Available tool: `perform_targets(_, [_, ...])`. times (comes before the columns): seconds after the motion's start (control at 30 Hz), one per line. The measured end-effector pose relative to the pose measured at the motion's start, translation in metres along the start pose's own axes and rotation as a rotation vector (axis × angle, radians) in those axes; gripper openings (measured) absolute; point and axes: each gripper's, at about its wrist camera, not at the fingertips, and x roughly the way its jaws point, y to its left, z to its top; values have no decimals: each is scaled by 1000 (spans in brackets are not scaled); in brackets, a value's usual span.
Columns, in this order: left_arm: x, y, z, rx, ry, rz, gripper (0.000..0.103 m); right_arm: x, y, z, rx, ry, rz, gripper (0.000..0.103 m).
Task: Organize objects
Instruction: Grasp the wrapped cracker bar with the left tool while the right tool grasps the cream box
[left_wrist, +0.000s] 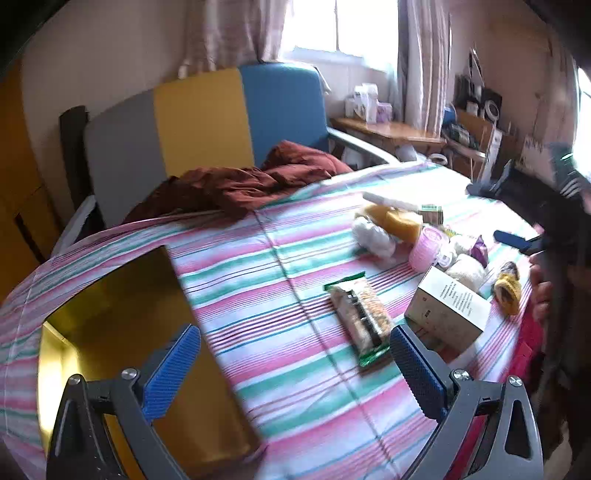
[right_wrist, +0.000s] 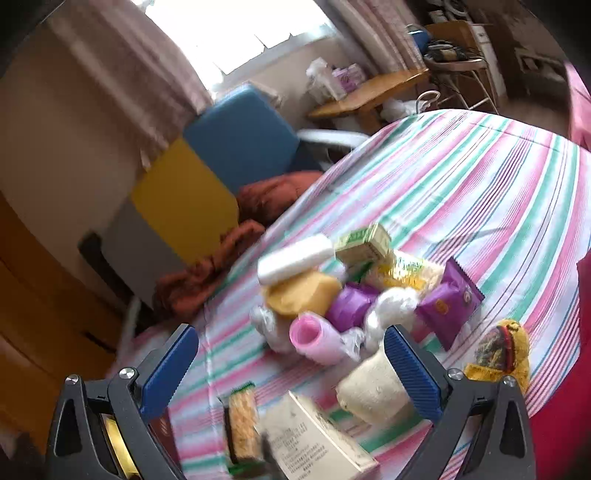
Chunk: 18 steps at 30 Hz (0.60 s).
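Note:
A pile of small items lies on the striped cloth (left_wrist: 280, 280): a green snack bar (left_wrist: 360, 319), a white carton (left_wrist: 448, 308), a pink roll (left_wrist: 428, 249), a yellow sponge (left_wrist: 400, 219) and a yellow toy (left_wrist: 509, 286). An open gold box (left_wrist: 122, 332) sits at the left. My left gripper (left_wrist: 295, 363) hovers open above the cloth between the gold box and the snack bar. My right gripper (right_wrist: 291, 358) is open over the pile, with the pink roll (right_wrist: 316, 338), purple packets (right_wrist: 448, 308), a cream bundle (right_wrist: 373, 389), the carton (right_wrist: 319, 437) and the snack bar (right_wrist: 242, 417) below it.
A rust-red cloth (left_wrist: 236, 184) lies at the far edge against a grey, yellow and blue chair back (left_wrist: 201, 118). A wooden side table (left_wrist: 388, 131) stands by the curtained window. A person's hand (left_wrist: 541, 291) and the other gripper (left_wrist: 517, 238) show at the right.

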Motion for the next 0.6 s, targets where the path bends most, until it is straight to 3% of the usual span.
perform_targets(0.27, [76, -39, 18, 29, 152, -41, 103, 6, 8, -3, -24, 39, 63, 103])
perform_targets(0.6, [146, -51, 20, 42, 254, 15, 98, 14, 12, -5, -38, 87, 76, 103])
